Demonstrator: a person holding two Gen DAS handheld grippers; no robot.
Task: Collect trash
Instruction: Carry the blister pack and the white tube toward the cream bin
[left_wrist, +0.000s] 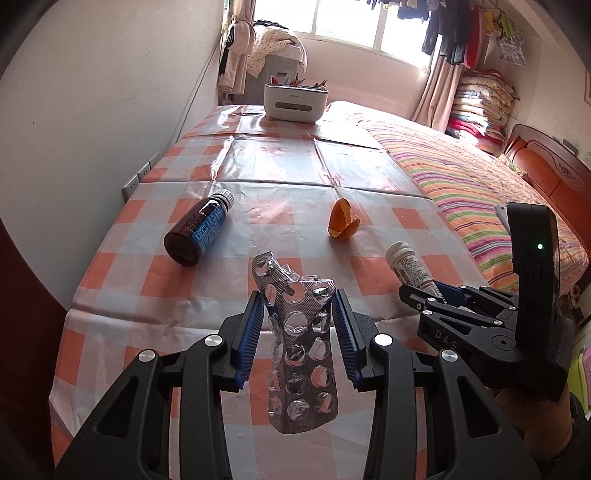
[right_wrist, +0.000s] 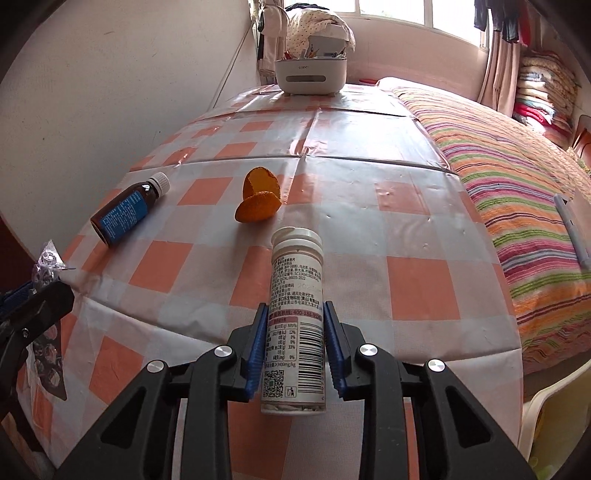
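Note:
My left gripper (left_wrist: 298, 301) is shut on an empty silver blister pack (left_wrist: 301, 343) and holds it above the near edge of the checked table (left_wrist: 280, 166). My right gripper (right_wrist: 294, 314) is shut on a white tablet tube (right_wrist: 295, 317) with a printed label, also held over the near edge; the tube also shows in the left wrist view (left_wrist: 408, 267). A brown medicine bottle (left_wrist: 199, 230) with a blue label lies on its side at the left; it also shows in the right wrist view (right_wrist: 127, 214). A piece of orange peel (left_wrist: 343, 219) lies mid-table, in the right wrist view (right_wrist: 258, 201) just beyond the tube.
A white desktop bin (left_wrist: 295, 99) stands at the table's far end, also in the right wrist view (right_wrist: 312, 75). A bed with a striped cover (left_wrist: 480, 184) borders the table on the right. A wall (left_wrist: 92, 110) with sockets runs along the left.

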